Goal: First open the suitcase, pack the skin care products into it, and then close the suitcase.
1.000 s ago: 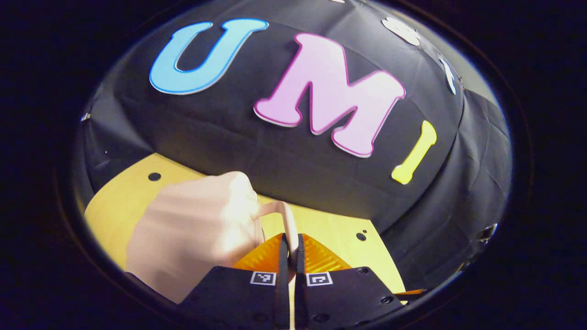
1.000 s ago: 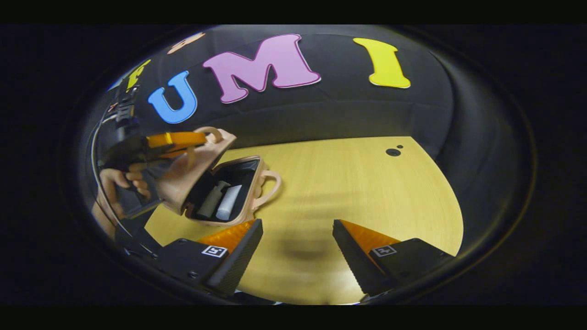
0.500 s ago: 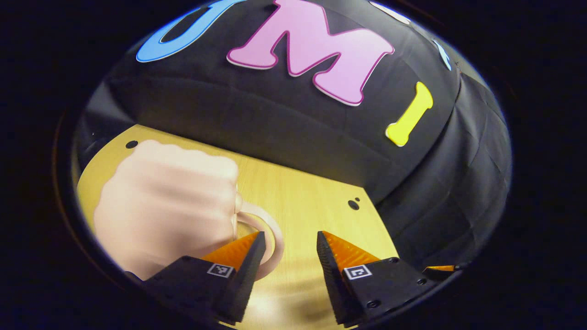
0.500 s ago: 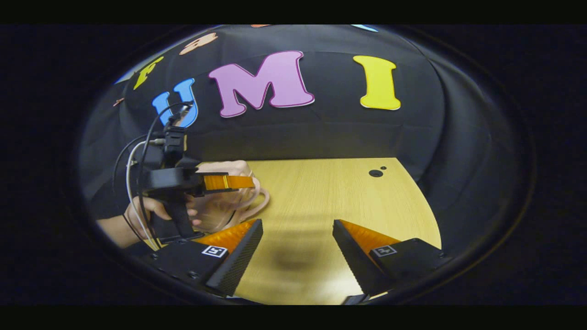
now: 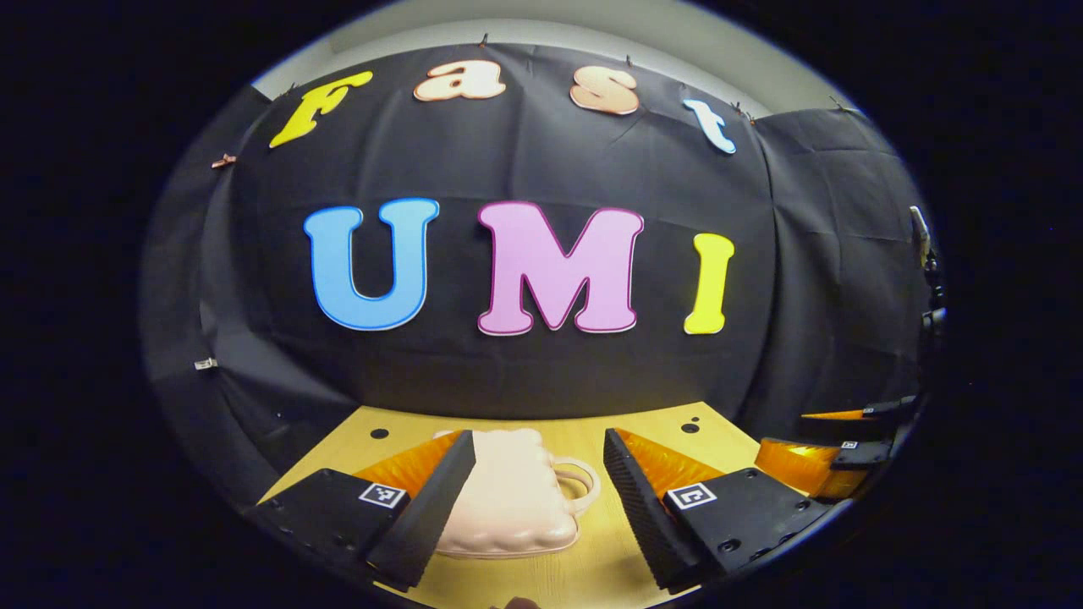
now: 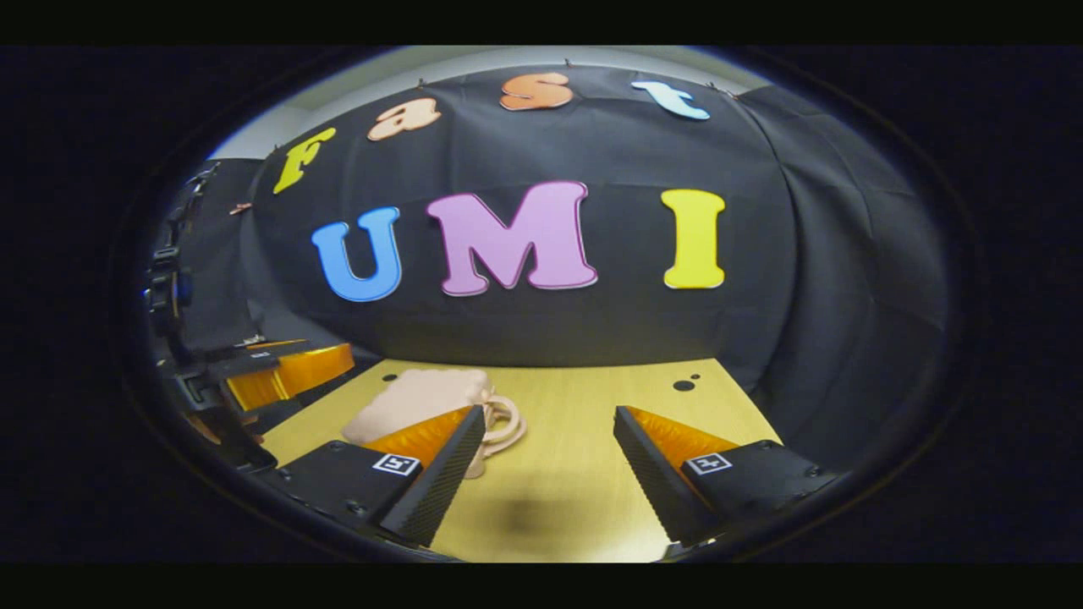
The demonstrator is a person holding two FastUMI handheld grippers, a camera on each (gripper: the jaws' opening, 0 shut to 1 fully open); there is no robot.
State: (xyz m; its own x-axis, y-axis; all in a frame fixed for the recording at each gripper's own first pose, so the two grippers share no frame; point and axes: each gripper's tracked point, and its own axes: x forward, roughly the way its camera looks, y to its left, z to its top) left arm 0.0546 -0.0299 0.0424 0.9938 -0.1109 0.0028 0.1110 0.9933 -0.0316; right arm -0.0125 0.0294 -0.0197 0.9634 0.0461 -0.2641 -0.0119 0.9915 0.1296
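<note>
The small pink suitcase (image 5: 508,503) lies flat on the yellow table (image 5: 592,567) with its lid down, so its inside is hidden. Its two loop handles (image 5: 579,482) point right. My left gripper (image 5: 539,440) is open and held back from the case, which shows between its fingers without touching them. In the right gripper view the suitcase (image 6: 419,399) sits left of centre, partly behind a finger. My right gripper (image 6: 550,414) is open over bare table, with nothing between its fingers. The left gripper (image 6: 283,372) hovers at that view's left edge.
The wooden table (image 6: 575,499) has small round holes (image 6: 684,385) near its far edge. Black cloth walls close it in behind and on both sides. The right gripper (image 5: 833,452) appears at the right edge of the left gripper view.
The left gripper let go of the suitcase handle and opened. The lid came down and the case now lies closed. Both grippers have drawn back and tilted up from the table.
</note>
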